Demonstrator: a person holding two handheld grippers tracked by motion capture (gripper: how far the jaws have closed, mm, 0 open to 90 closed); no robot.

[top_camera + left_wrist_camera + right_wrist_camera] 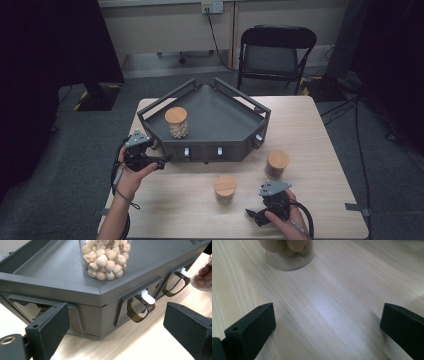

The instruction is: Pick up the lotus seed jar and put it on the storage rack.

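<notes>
A dark grey tray (250, 131) stands on the wooden table, and in its left part is a clear jar (176, 122) with a wooden lid, full of pale round nuts (106, 258). Two more lidded jars stand on the table in front of the tray, one in the middle (225, 189) and one to the right (276, 165) with dark red contents (203, 277). My left gripper (159, 161) is at the tray's front left corner, open (116, 322), with nothing between its jaws. Near the table's front edge my right gripper (253, 215) is open (328, 320) over bare wood, a jar base (289, 255) ahead of it.
The tray's front wall carries white latches (147, 297) with smoky loop handles. A black folding chair (276, 52) stands beyond the table's far edge. Bare tabletop (320, 145) lies right of the tray.
</notes>
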